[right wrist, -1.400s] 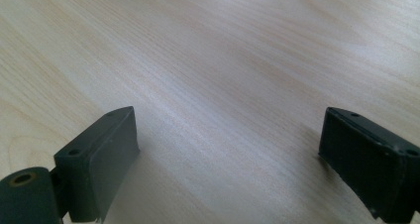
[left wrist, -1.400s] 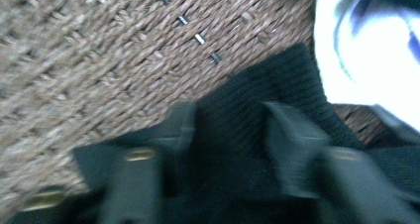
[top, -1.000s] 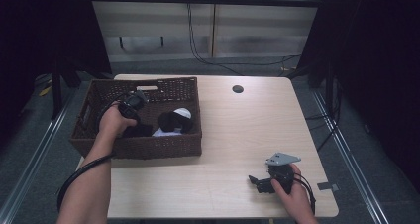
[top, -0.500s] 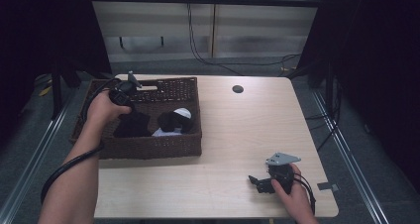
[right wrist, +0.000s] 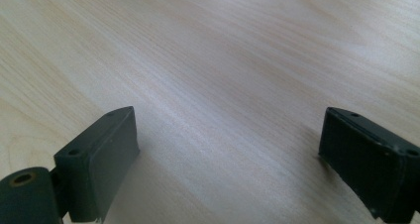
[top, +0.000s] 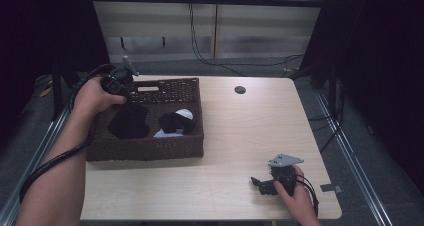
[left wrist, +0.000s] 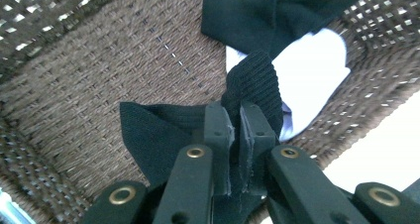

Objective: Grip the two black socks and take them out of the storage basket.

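Observation:
A brown wicker basket (top: 150, 148) stands on the left of the wooden table (top: 240, 136). My left gripper (top: 119, 86) hangs above its far left corner, shut on a black sock (top: 129, 121) that dangles down into the basket. The left gripper view shows the jaws pinched on the ribbed black sock (left wrist: 252, 85) over the basket floor (left wrist: 99, 75). More black and white clothing (top: 175, 123) lies in the basket's right part. My right gripper (top: 257, 183) rests near the table's front right, open, with bare wood (right wrist: 223, 110) between its jaws.
A small dark round hole (top: 240, 90) sits near the table's far edge. Cables hang behind the table against the back wall. Dark curtains stand at both sides.
My left gripper has risen out of the basket towards its far left corner, lifting the black sock with it. The right gripper has stayed where it was.

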### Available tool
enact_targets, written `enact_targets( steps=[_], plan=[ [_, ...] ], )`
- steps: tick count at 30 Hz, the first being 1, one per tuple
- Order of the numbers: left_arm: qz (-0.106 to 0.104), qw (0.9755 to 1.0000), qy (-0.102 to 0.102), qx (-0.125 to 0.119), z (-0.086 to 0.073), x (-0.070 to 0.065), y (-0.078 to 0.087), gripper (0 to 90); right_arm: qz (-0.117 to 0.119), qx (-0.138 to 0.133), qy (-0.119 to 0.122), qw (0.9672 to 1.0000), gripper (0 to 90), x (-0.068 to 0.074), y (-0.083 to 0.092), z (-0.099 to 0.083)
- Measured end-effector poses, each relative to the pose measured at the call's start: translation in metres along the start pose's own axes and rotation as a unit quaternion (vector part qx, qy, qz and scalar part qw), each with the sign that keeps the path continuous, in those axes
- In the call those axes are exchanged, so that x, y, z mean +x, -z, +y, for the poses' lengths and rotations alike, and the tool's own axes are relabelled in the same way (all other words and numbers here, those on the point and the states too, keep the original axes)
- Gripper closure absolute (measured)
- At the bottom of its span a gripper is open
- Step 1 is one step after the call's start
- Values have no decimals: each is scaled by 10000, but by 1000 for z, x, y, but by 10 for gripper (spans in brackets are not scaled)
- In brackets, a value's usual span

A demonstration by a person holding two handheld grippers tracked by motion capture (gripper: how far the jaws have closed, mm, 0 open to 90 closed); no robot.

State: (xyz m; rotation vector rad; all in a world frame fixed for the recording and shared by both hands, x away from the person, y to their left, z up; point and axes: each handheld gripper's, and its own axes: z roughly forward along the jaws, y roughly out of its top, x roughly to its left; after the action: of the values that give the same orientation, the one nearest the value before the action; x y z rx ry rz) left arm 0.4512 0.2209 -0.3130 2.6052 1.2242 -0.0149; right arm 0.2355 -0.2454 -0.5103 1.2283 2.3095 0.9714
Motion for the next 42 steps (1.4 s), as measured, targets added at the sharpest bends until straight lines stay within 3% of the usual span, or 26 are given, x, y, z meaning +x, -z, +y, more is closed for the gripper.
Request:
enact_targets(
  steps=[7, 10, 13, 21, 22, 25, 33, 37, 38, 42],
  plan=[
    [-104, 9996, -256, 54, 1, -16, 24, 838, 4, -15, 15, 10000, 76, 0, 0, 0],
    [-70, 9989, -463, 98, 2, -26, 34, 839, 4, -16, 16, 10000, 75, 0, 0, 0],
    [-223, 9976, -643, 86, 1, -37, 43, 839, 2, -13, 11, 10000, 75, 0, 0, 0],
    [-305, 9951, -935, 76, -5, -59, 53, 840, -3, 6, -17, 10000, 75, 0, 0, 0],
    [-353, 9936, -1065, 83, -7, -66, 55, 839, -2, 3, -5, 10000, 75, 0, 0, 0],
    [-430, 9923, -1155, 84, -12, -74, 56, 840, 0, -8, 4, 10000, 75, 0, 0, 0],
    [-594, 9891, -1350, -17, -26, -93, 50, 840, 1, -21, 13, 10000, 75, 0, 0, 0],
    [-678, 9859, -1527, -23, -30, -108, 38, 840, -11, -19, -3, 10000, 76, 0, 0, 0],
    [-703, 9840, -1640, -9, -30, -114, 32, 839, -6, -23, 0, 10000, 76, 0, 0, 0],
    [-870, 9803, -1773, -52, -30, -129, 15, 840, -12, -17, -8, 10000, 75, 0, 0, 0]
  ],
)
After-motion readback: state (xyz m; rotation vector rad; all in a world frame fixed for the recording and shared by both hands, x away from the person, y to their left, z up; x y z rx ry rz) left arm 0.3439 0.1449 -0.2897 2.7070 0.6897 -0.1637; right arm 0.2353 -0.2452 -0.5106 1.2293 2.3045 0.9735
